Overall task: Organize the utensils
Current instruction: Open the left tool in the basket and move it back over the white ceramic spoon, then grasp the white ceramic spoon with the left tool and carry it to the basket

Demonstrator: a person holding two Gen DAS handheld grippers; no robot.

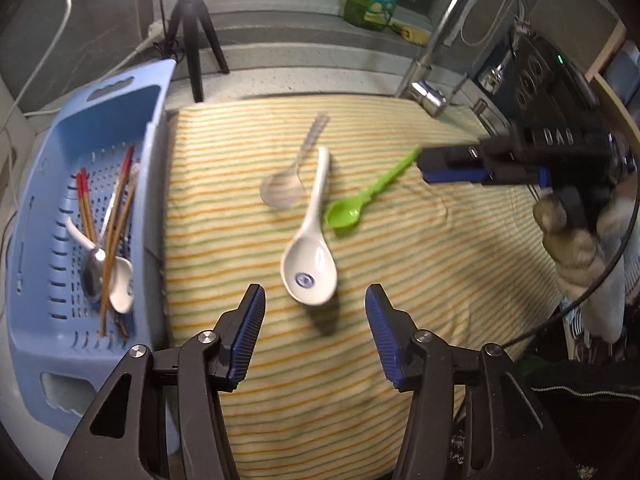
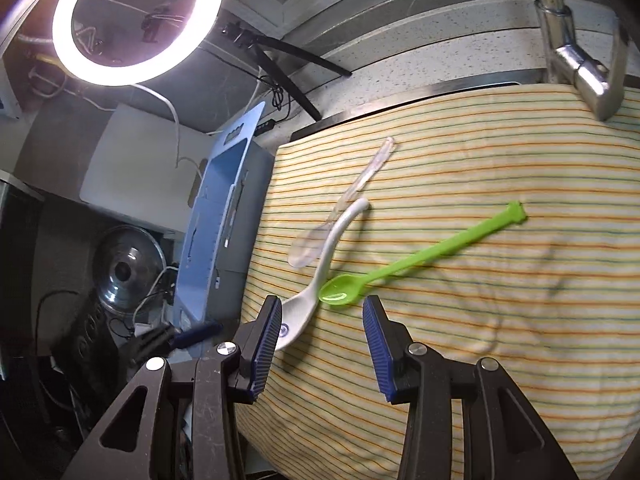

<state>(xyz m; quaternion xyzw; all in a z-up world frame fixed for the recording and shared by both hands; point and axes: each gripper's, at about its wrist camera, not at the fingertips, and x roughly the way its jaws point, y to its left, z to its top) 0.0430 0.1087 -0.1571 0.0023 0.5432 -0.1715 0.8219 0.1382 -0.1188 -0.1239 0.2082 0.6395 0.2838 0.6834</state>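
Three spoons on the striped cloth (image 1: 400, 320), close together near its middle. White ceramic spoon (image 1: 310, 256): deep oval bowl with a small blue mark inside, curved handle running up and away, bowl end nearest the left gripper (image 1: 315, 322). Clear plastic spoon (image 1: 288, 184): see-through, faint against the stripes, ridged handle end, lying just beside the white handle and seeming to touch it near its own bowl. Green plastic spoon (image 1: 352, 208): bright lime, small shallow bowl, long thin handle ending in a little shaped tip, bowl just beside the white spoon's neck, handle angled off toward the right gripper (image 2: 320, 338).

Left gripper spread, blue ribbed pads (image 1: 250, 332) apart, nothing between them, white spoon's bowl just ahead of the gap. Right gripper likewise spread and empty, hovering over the green spoon's bowl, left pad overlapping the white spoon's bowl in the right wrist view; contact not clear. Gloved hand (image 1: 576, 248) wrapped round the right gripper's handle.

Blue perforated basket (image 1: 52, 320) at the cloth's left edge, already holding several chopsticks (image 1: 116, 236) with red and brown tips, a metal spoon (image 1: 94, 270) and another white ceramic spoon (image 1: 122, 284), piled loosely and crossing.

Chrome faucet (image 1: 428, 96) over the cloth's far edge; lit ring light (image 2: 138, 20) on a black tripod (image 1: 192, 32) behind.
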